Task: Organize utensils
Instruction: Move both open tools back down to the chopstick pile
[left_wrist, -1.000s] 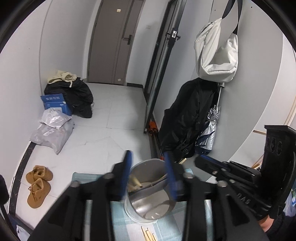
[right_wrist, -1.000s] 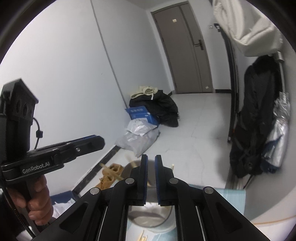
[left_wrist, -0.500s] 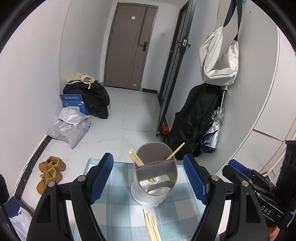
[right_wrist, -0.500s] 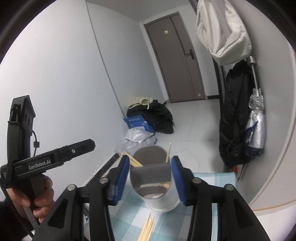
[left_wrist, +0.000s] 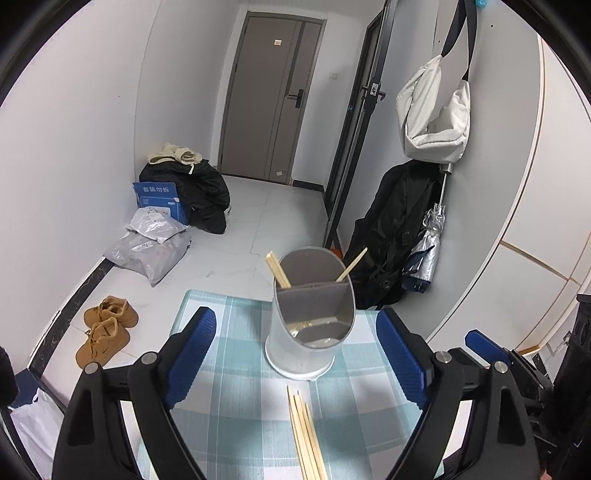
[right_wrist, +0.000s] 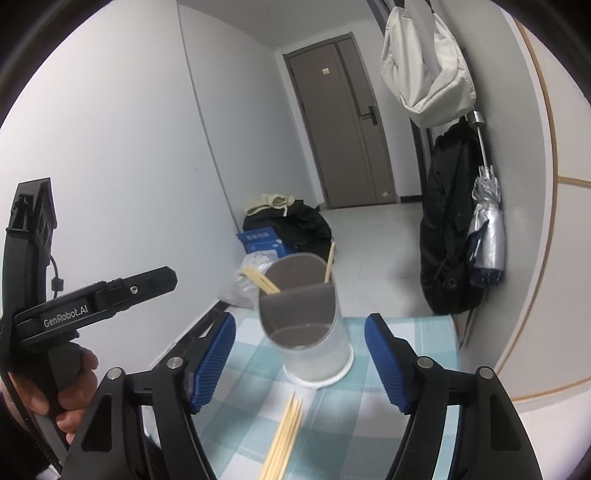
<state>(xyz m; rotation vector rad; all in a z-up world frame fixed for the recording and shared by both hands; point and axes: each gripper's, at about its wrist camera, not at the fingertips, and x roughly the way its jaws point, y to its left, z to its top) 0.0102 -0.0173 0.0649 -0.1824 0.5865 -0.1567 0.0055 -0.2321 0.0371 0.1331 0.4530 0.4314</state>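
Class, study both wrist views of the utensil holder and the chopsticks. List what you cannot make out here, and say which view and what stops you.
- Loose chopsticks on the checked cloth: the bottom edge cuts them off in both views, so length and exact count are unclear.
- Utensil holder: its own wall and divider hide the lower ends of the standing chopsticks; the floor shows only glare.
- Right wrist view: the holder is blurred.

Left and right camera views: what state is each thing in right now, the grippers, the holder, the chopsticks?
left gripper: jaws opening, nothing between them
right gripper: jaws opening, holding nothing
utensil holder: upright on the checked cloth
chopsticks in holder: leaning on the rim
loose chopsticks: lying flat on the cloth
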